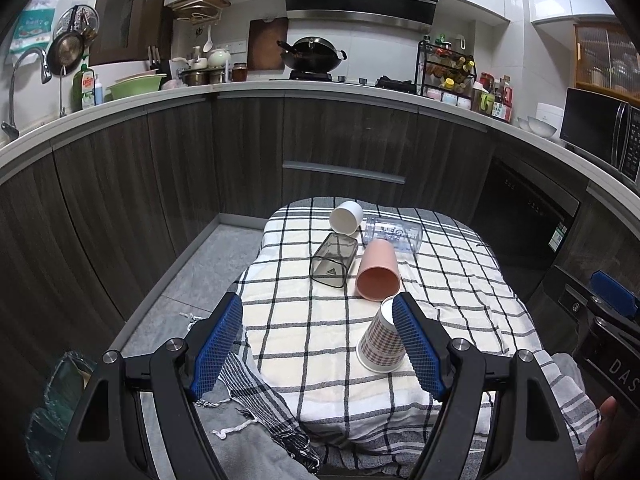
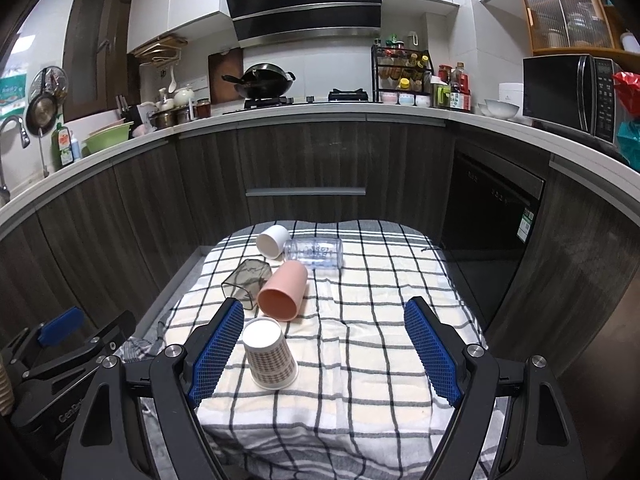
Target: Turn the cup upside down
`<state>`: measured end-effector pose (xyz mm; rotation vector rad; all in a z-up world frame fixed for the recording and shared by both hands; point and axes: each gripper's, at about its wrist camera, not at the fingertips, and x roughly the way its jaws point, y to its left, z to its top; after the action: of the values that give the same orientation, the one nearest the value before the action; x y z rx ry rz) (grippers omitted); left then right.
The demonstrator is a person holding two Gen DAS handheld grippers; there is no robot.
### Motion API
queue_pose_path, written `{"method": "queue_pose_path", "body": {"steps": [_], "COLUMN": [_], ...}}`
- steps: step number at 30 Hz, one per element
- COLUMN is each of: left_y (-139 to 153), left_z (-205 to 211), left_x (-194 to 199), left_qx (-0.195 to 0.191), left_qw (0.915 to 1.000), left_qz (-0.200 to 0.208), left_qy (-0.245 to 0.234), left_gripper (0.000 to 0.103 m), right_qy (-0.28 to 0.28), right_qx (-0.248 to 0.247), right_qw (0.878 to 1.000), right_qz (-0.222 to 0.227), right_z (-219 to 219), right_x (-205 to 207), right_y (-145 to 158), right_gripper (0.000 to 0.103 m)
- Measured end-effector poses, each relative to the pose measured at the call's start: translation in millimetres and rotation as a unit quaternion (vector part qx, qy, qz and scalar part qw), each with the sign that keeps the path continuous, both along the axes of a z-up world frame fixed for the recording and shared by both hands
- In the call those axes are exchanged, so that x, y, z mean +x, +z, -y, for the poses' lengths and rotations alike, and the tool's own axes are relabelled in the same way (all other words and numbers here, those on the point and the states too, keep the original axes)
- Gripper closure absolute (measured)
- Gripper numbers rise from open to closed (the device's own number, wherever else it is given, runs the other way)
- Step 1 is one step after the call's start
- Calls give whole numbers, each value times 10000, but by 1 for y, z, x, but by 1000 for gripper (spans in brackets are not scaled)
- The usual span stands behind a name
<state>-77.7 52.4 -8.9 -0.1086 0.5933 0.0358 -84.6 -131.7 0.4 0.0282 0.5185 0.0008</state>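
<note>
Five cups on a checked cloth (image 2: 360, 360) over a small table, listed nearest first.

Item 1: patterned paper cup (image 2: 270, 356), standing mouth-down, base uppermost, at the near left of the cloth. By its posture this one looks already flipped.

Item 2: pink cup (image 2: 282, 290), lying on its side, mouth toward the cameras, interior empty.

Item 3: smoky clear square cup (image 2: 244, 282), on its side, touching or just beside the pink cup, empty.

Item 4: white cup (image 2: 273, 241), on its side at the far end, empty.

Item 5: clear printed cup (image 2: 314, 254), on its side just beside the white cup; nothing visible inside.

Left gripper (image 1: 318, 344): jaws spread wide, holding nothing; its right finger overlaps the paper cup in view, contact cannot be told.

Right gripper (image 2: 324, 352): jaws spread wide, holding nothing, with the paper cup just inside its left finger.

Risks, as judged: a sideways drift of either gripper could knock the light paper cup over, undoing its position. The lying cups are round and packed close, so reaching for one may roll its neighbours. The soft, wrinkled cloth may let a cup set down mouth-first tip.
</note>
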Motion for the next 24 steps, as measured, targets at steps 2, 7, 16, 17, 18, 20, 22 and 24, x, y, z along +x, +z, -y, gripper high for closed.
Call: {"method": "queue_pose_path", "body": {"steps": [2,7,16,17,18,20,22,24], "left_y": [0,-1,-5,-5,-6,-6,-7,-7], "left_z": [0,-1,-5,-5,-5,-5,-5,-5], "left_x": [0,1,4,4,5,5,6,6], "left_qx": [-9,-4,20,22,30,22,22,31], "left_qw": [10000,10000,9999,9999,9999,9998,9998,9998], "left_qz": [-17,-29,-93,-105,-120,-137,-158,-164], "left_qy": [10,18,105,109,118,112,103,100], "left_gripper": [26,26,22,22,22,21,21,21], "right_qy": [3,13,19,17,16,16,14,18], "right_qx": [8,6,-1,-2,-4,-3,-2,-5], "right_qw": [10000,10000,10000,10000,10000,10000,10000,10000], "right_qz": [-13,-20,-14,-12,-11,-10,-12,-12], "right_z": [0,0,-1,-2,-2,-2,-2,-2], "right_x": [1,2,2,2,2,2,2,2], "right_y": [0,0,0,0,0,0,0,0], "right_gripper": [21,21,21,21,21,21,21,21]}}
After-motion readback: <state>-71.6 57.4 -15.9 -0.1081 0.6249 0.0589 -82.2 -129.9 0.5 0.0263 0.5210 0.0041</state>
